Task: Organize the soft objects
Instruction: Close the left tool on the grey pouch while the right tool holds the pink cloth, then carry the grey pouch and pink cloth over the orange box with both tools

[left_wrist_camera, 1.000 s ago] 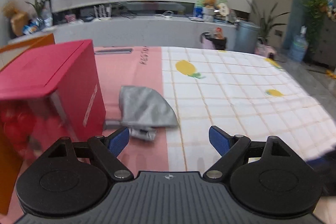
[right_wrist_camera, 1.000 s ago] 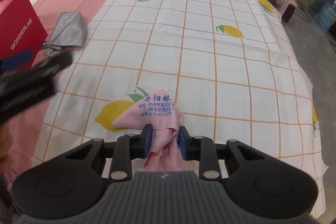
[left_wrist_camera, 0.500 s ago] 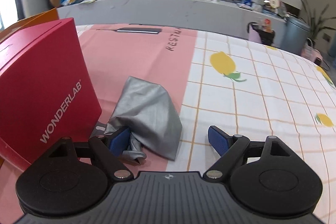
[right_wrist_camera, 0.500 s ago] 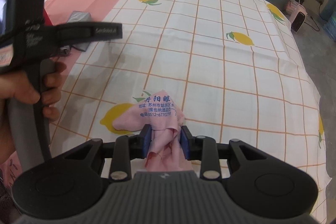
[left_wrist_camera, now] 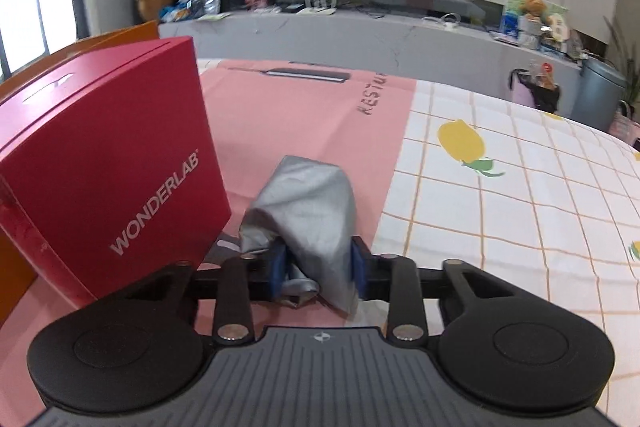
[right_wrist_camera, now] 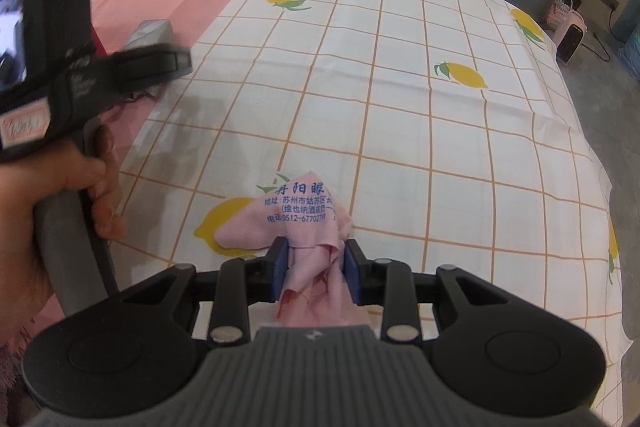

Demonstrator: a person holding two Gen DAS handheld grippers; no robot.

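A crumpled grey cloth (left_wrist_camera: 308, 199) lies on the pink part of the tablecloth (left_wrist_camera: 304, 115), next to a red box (left_wrist_camera: 108, 167). My left gripper (left_wrist_camera: 318, 265) is closing on its near end, and the blue pads press the bunched fabric from both sides. In the right wrist view, a pink cloth (right_wrist_camera: 296, 215) with blue print rests on the white checked tablecloth (right_wrist_camera: 400, 127). My right gripper (right_wrist_camera: 316, 267) is shut on its gathered near edge. A hand (right_wrist_camera: 48, 187) holds the left gripper's handle at the left, and the grey cloth (right_wrist_camera: 150, 31) shows beyond it.
The red box marked WONDERLAB stands upright just left of the grey cloth, with an orange box (left_wrist_camera: 120, 35) behind it. A dark flat strip (left_wrist_camera: 304, 75) lies at the table's far edge. Past the table are a grey counter (left_wrist_camera: 360, 35) and a bin (left_wrist_camera: 600, 87).
My left gripper moved forward to the grey cloth with its jaws wide, then closed on the cloth's near end. The right gripper stayed still, gripping the pink cloth.
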